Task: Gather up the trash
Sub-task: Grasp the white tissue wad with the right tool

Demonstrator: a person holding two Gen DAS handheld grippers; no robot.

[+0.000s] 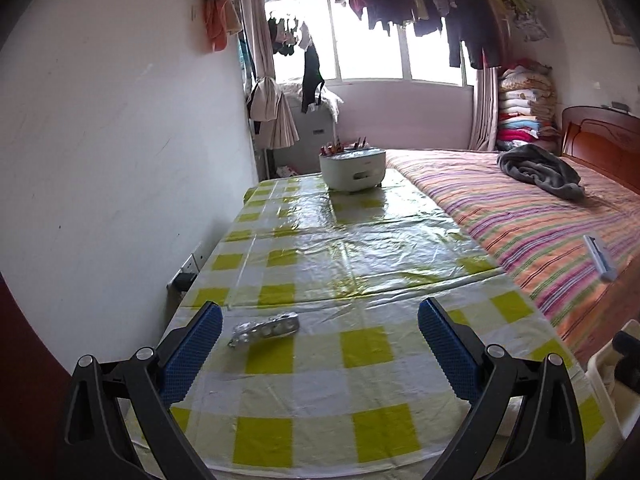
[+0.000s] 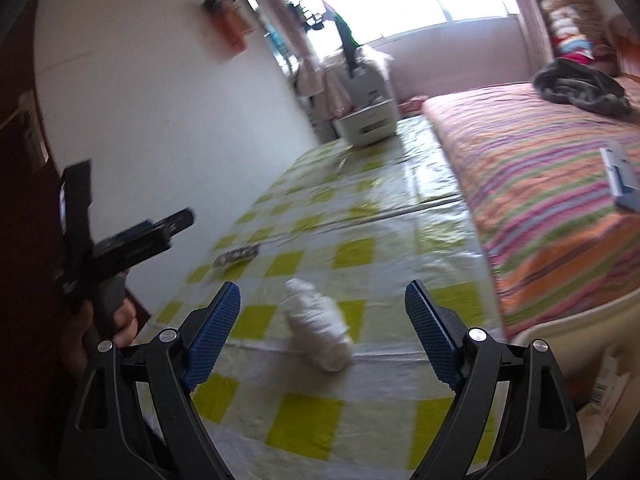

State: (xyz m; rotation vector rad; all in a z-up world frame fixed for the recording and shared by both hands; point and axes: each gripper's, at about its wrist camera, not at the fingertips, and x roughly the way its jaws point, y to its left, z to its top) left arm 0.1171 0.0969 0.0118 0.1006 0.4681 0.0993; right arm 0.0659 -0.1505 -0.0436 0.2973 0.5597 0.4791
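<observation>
Two pieces of trash lie on the glossy yellow-and-white checked tablecloth [image 1: 360, 240], and each gripper has its jaws spread wide with nothing between the blue pads. Nearest, the crumpled white paper wad [image 2: 318, 326] sits just ahead of the right gripper [image 2: 322, 336], roughly centred in its gap; lowering the pads to either side of the wad's narrow waist before closing should give the firmest hold. A little farther, the flattened silver foil blister strip [image 1: 266, 328] lies close to the left gripper [image 1: 320, 346], nearer its left pad, so that gripper wants shifting leftward and pressing low, since the strip is thin. Farthest stands the round white electric cooker pot [image 1: 353, 168], which I judge the likely place for the trash.
</observation>
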